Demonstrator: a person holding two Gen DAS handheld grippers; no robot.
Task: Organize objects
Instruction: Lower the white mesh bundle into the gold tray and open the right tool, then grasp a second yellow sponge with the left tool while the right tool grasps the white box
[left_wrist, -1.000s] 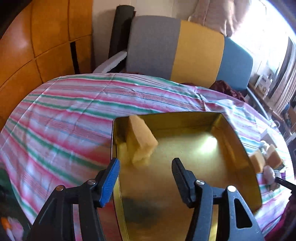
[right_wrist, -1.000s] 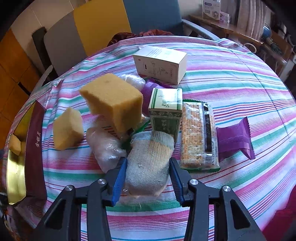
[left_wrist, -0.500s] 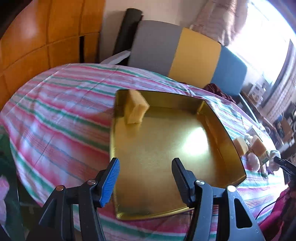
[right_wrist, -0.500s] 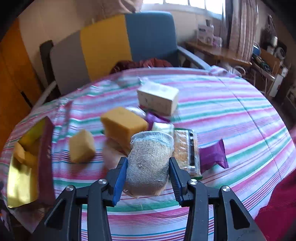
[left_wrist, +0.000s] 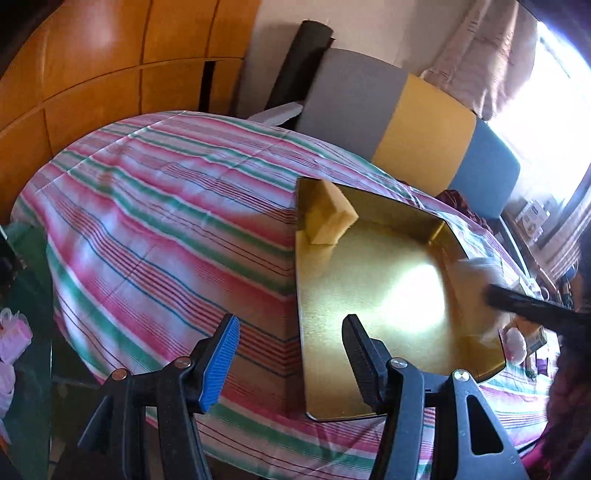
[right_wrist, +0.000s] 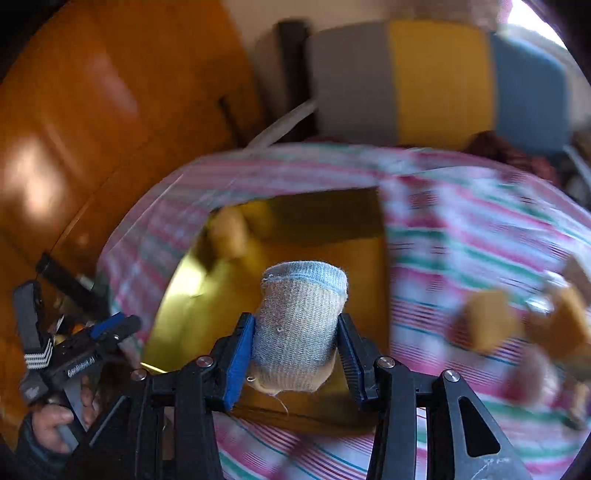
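Observation:
A shallow gold tin tray (left_wrist: 373, 325) lies on the striped tablecloth (left_wrist: 147, 229), with a yellow sponge block (left_wrist: 332, 218) in its far left corner. My left gripper (left_wrist: 290, 328) is open and empty, above the tray's near left edge. In the right wrist view my right gripper (right_wrist: 294, 321) is shut on a rolled grey sock (right_wrist: 303, 295), which hangs over the tray (right_wrist: 184, 295). That view is blurred by motion. From the left wrist view the sock (left_wrist: 476, 273) shows as a pale smear over the tray's right rim.
Two more yellow sponges (right_wrist: 484, 321) (right_wrist: 569, 321) and other blurred items lie on the cloth right of the tray. A grey, yellow and blue chair (left_wrist: 406, 122) stands behind the table, with wooden panels (left_wrist: 92, 74) on the left. A person's hand (right_wrist: 48, 421) holds the left tool.
My right gripper has lifted the sock off the pile and swung it left over the tray. My left gripper has drawn back and shifted left, away from the sponge.

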